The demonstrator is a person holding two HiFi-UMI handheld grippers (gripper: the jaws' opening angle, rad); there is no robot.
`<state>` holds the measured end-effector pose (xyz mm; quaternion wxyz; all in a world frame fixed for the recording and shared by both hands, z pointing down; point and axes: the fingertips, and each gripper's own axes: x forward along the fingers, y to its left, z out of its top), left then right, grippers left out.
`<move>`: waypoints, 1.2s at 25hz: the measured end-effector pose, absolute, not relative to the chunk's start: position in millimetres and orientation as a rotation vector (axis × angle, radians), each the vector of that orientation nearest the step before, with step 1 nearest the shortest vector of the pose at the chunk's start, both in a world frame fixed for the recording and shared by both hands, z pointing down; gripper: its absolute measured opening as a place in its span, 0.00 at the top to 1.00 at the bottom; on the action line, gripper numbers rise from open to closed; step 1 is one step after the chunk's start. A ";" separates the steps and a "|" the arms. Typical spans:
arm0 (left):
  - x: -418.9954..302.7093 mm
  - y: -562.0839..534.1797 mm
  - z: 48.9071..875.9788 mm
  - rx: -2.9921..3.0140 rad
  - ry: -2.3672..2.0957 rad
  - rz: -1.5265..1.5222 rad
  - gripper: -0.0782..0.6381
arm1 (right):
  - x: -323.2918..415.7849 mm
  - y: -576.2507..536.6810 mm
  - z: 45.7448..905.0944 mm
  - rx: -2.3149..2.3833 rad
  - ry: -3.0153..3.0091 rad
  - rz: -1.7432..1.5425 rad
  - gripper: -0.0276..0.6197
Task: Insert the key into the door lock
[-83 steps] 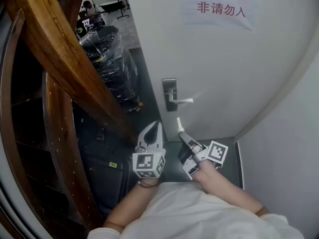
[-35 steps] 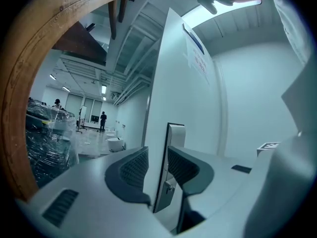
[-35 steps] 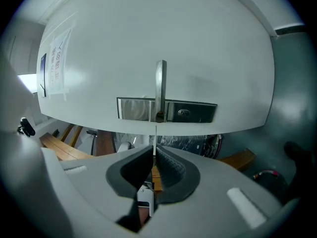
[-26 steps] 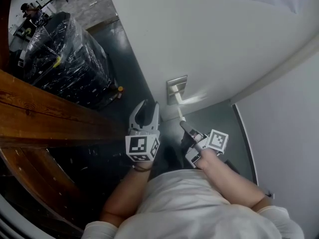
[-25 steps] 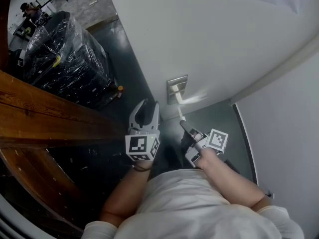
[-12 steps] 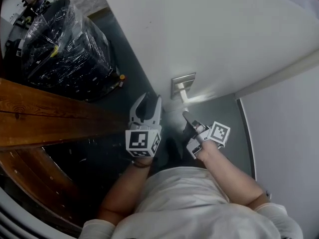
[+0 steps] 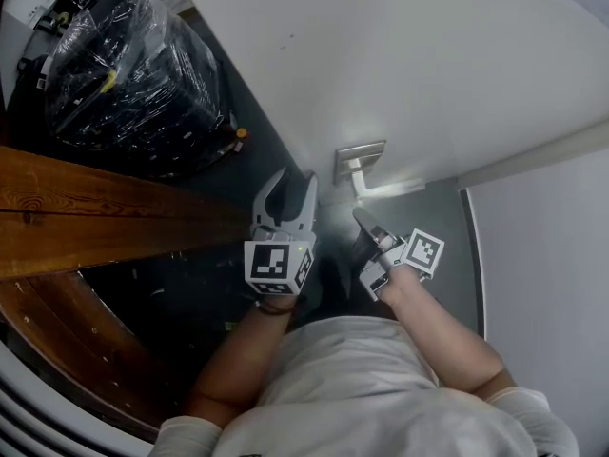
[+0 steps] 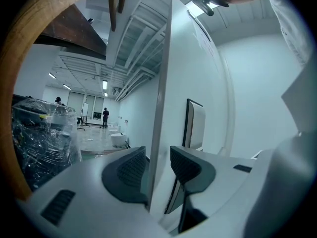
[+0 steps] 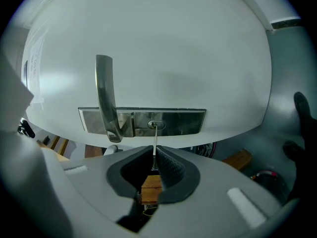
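At the foot of a white door (image 7: 428,65), a person in a white top (image 7: 352,388) is standing close and working a hand-held gripper in each hand. To the left, a large load wrapped in black plastic film (image 7: 133,74) is sitting on the dark floor (image 7: 257,131), and a heavy wooden beam (image 7: 95,227) is crossing the head view below it.

The left gripper (image 8: 158,157) is reaching level toward the door's free edge (image 8: 161,108). Its jaws are opening, and that edge is standing between the two pads without being clamped.

The right gripper (image 9: 154,165) is facing the steel lock plate (image 9: 183,122), which is lying sideways across the right gripper view with the lever handle (image 9: 105,93) standing up at its left end. This gripper is clenching the key (image 9: 155,143). The thin blade is sticking out from between the closed pads, and its tip is meeting the keyhole (image 9: 156,125) in the plate; how far it is entering cannot be told. A small wooden tag (image 9: 150,188) is showing at the back of the jaws.
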<state>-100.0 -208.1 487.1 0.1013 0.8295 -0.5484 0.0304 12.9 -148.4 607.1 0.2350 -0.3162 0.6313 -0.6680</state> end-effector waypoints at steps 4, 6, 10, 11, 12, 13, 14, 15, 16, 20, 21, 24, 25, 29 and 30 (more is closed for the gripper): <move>-97.3 -211.7 485.8 2.458 -1.620 0.087 0.69 | 12.9 -149.5 604.4 -0.854 1.735 -1.837 0.92; -97.1 -213.4 485.8 2.457 -1.622 0.082 0.69 | 12.1 -150.4 604.3 -0.850 1.738 -1.837 0.92; -96.3 -213.4 485.5 2.454 -1.617 0.074 0.69 | 9.8 -150.4 601.3 -0.842 1.740 -1.835 0.92; -95.3 -213.3 485.6 2.455 -1.613 0.072 0.69 | 10.3 -151.1 601.1 -0.846 1.739 -1.833 0.92; -93.9 -213.1 485.8 2.457 -1.608 0.071 0.69 | 11.1 -152.2 601.4 -0.850 1.736 -1.833 0.92; -92.4 -212.9 485.9 2.459 -1.603 0.071 0.69 | 12.0 -153.5 602.0 -0.853 1.733 -1.832 0.92; -91.2 -212.8 486.1 2.462 -1.600 0.072 0.69 | 12.7 -154.9 602.6 -0.854 1.729 -1.831 0.92; -90.3 -212.9 486.1 2.464 -1.599 0.072 0.69 | 13.1 -156.2 603.0 -0.853 1.725 -1.830 0.92; -90.0 -213.2 486.0 2.465 -1.598 0.072 0.69 | 12.8 -157.4 603.2 -0.851 1.723 -1.828 0.92; -91.3 -214.7 484.4 2.470 -1.595 0.067 0.69 | 9.5 -159.6 603.8 -0.841 1.726 -1.819 0.92; -91.5 -214.9 484.4 2.472 -1.595 0.069 0.69 | 9.6 -160.4 604.3 -0.839 1.726 -1.819 0.92; -92.6 -215.7 484.8 2.474 -1.597 0.074 0.69 | 9.5 -162.5 605.3 -0.824 1.728 -1.818 0.92; -92.8 -215.7 485.1 2.474 -1.596 0.073 0.69 | 9.0 -162.7 605.5 -0.819 1.728 -1.817 0.92; -93.4 -216.0 486.5 2.479 -1.606 0.072 0.69 | 6.8 -163.6 606.9 -0.798 1.716 -1.813 0.92; -93.6 -216.8 486.4 2.479 -1.609 0.073 0.69 | 6.5 -164.4 606.6 -0.793 1.714 -1.812 0.92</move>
